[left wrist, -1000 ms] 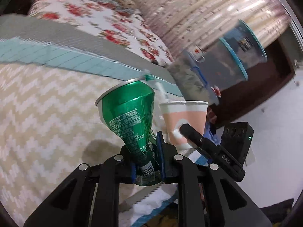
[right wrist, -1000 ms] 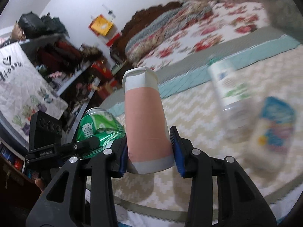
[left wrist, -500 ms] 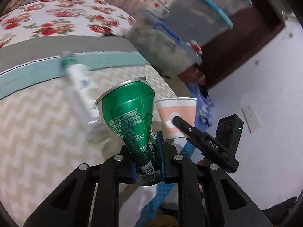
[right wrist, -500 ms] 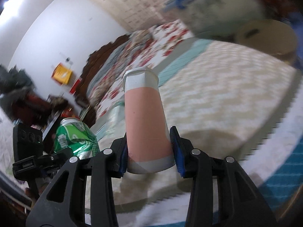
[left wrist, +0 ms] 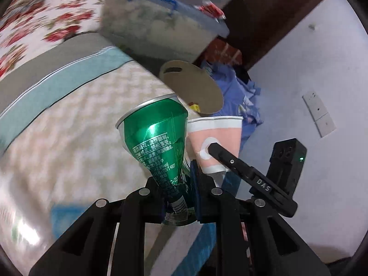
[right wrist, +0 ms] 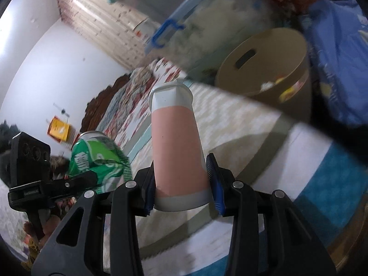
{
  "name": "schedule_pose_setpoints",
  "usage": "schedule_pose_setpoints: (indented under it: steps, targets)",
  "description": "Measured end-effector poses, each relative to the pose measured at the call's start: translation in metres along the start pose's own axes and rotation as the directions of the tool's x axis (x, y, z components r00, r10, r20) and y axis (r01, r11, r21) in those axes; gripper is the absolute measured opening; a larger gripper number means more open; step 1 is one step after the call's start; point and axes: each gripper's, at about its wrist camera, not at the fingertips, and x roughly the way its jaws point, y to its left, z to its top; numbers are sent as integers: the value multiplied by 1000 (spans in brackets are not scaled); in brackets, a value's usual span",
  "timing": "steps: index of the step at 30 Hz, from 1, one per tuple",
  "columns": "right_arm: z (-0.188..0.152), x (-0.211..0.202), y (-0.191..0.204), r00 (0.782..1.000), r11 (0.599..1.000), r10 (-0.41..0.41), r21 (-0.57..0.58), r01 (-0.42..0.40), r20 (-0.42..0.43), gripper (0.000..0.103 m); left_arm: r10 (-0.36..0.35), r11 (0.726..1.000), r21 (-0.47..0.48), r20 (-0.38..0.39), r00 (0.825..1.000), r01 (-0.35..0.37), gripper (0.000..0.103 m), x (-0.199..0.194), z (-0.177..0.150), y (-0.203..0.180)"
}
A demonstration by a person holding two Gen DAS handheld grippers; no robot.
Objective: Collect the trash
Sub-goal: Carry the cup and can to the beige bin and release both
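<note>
My left gripper [left wrist: 178,197] is shut on a crushed green can [left wrist: 156,138], pinched at its squashed end with the rim pointing away. To its right in the left wrist view the pink and white paper cup [left wrist: 218,138] shows. My right gripper [right wrist: 181,181] is shut on that paper cup [right wrist: 176,147], which stands up between the blue pads. The green can [right wrist: 99,158] appears at the left of the right wrist view. A tan round bin [right wrist: 269,69] with a slot handle holds some scraps beyond the bed's corner; the same bin [left wrist: 193,87] sits past the can.
A bed with a zigzag cover [left wrist: 69,151] lies below both grippers. A clear storage box with a blue lid [left wrist: 161,23] stands by the bin. Blue cloth [left wrist: 241,96] is heaped beside it against the white wall [left wrist: 310,80].
Both grippers have swung across the bed toward its corner, still holding the can and the cup. The tan bin and storage box have come into view and closer; the bottle and carton have dropped out of sight.
</note>
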Motion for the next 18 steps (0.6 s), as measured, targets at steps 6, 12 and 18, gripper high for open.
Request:
schedule_pose_setpoints:
  steps: [6, 12, 18]
  targets:
    - [70, 12, -39, 996, 996, -73, 60, 70, 49, 42, 2, 998, 66, -32, 999, 0, 16, 77, 78, -35]
    - [116, 27, -68, 988, 987, -143, 79, 138, 51, 43, 25, 999, 48, -36, 999, -23, 17, 136, 132, -45]
    - [136, 48, -84, 980, 976, -197, 98, 194, 25, 51, 89, 995, 51, -61, 994, -86, 17, 176, 147, -45]
